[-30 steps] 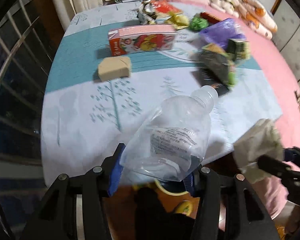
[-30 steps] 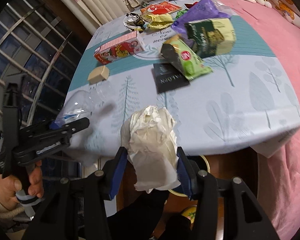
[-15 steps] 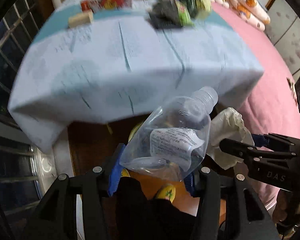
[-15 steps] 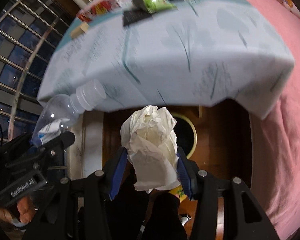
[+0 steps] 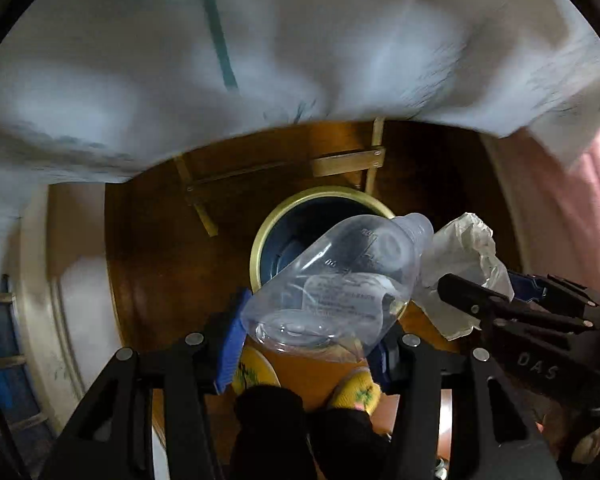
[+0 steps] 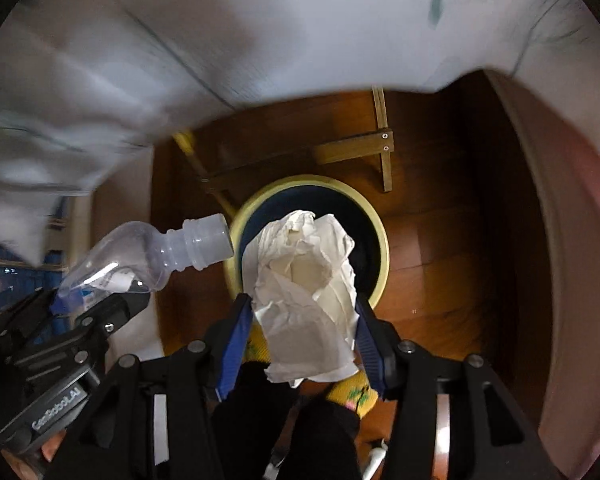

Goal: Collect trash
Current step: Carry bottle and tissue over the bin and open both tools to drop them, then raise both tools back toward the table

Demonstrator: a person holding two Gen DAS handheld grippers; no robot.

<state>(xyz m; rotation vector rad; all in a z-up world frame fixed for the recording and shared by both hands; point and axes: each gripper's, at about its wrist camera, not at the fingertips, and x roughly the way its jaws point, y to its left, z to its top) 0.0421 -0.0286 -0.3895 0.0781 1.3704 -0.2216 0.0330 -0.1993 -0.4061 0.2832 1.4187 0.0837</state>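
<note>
Below the draped edge of the pale blue tablecloth [image 5: 300, 48], a round bin [image 5: 260, 248] with a yellow rim and a dark blue inside stands on the brown wooden floor [image 6: 440, 248]. Both grippers hang above it.

From the left wrist view, the left gripper [image 5: 308, 344] is clamped on a clear, crushed plastic bottle [image 5: 332, 288], its blue pads [image 5: 230, 344] pressed against the base end. The bottle tilts up and to the right, its capless neck over the bin's mouth. A printed label shows through the wall of the bottle. From the right wrist view, the same bottle [image 6: 148, 256] juts in from the left, its neck just reaching the bin's rim [image 6: 236, 224].

To the right of the bottle, the right gripper [image 6: 302, 336] grips a crumpled wad of white paper [image 6: 304, 292] between its blue pads [image 6: 234, 344]; the wad fills the gap and sits directly over the bin's opening. In the left wrist view the wad [image 5: 460, 268] lies just beside the bottle's neck; whether they touch cannot be told.

Wooden table struts [image 6: 356, 152] run beyond the bin under the cloth. Pink bedding [image 6: 572, 260] hangs at the far right. Yellow patterned slippers [image 6: 354, 394] and dark trouser legs [image 6: 260, 420] show between the gripper arms at the bottom.
</note>
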